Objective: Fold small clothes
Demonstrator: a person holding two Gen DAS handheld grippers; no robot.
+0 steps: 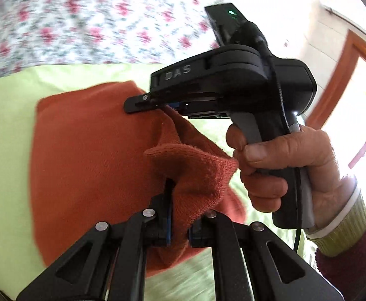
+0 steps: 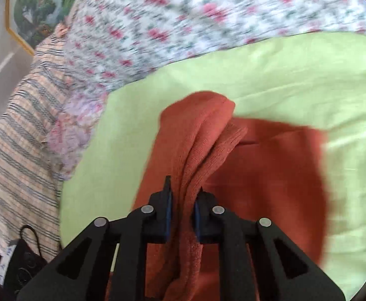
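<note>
Bunching between the blue-padded jaws of the left gripper (image 1: 179, 228), a ribbed edge of the rust-orange knitted garment (image 1: 90, 165) is held clamped at the bottom of the left wrist view, the jaws narrowed onto the thick fold. In the right wrist view a second gathered ridge of the same garment (image 2: 270, 175) is seen pinched between the pads of the right gripper (image 2: 181, 215), whose jaws are likewise drawn in tight on the cloth. The cloth is lifted into a peaked fold at both grips, while the rest of the garment is spread flat on a light green sheet (image 1: 7, 130) that covers the bed. The right gripper (image 1: 142, 105) is also caught side-on in the left wrist view, its black fingers closed on the garment's upper edge, and its handle is gripped by the person's right hand (image 1: 283, 165), at the wrist of which a yellow-green cuff and a maroon sleeve are shown. Beyond the far edge of the green sheet, a white quilt printed with pink flowers (image 2: 183, 25) is piled, blurred by motion. At the sheet's left edge a striped blanket (image 2: 20, 138) is laid, and a framed landscape picture (image 2: 37, 7) is hung on the wall behind it.
</note>
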